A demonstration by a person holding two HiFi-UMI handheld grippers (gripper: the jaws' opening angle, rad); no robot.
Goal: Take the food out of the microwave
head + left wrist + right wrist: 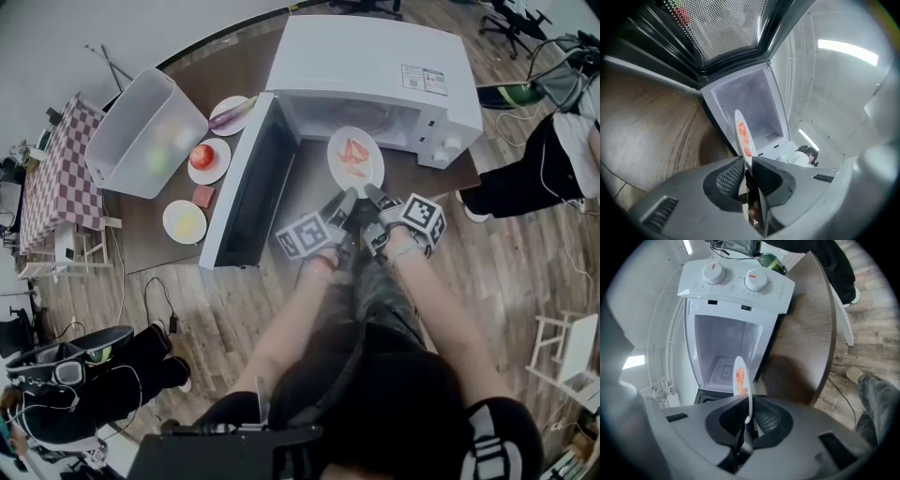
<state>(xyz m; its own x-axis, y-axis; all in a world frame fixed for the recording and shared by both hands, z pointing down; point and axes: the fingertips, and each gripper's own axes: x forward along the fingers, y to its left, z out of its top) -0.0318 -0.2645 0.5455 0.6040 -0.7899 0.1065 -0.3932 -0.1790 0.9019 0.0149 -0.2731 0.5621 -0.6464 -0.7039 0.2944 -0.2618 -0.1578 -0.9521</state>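
Two grips, one plate [367, 178]: left tongs [339, 208] and right tongs [378, 201], side by side, each clamped on the near rim. Contents: red food slices [353, 152]. Location: just outside the mouth of the microwave [375, 66], above the worktop [305, 183], door [246, 183] swung wide to the left. Handling, as judged: draw straight back with both hands matched, rim level against sliding of the slices; equal pinch either side, no twisting; set down on bare worktop clear of the door before release.
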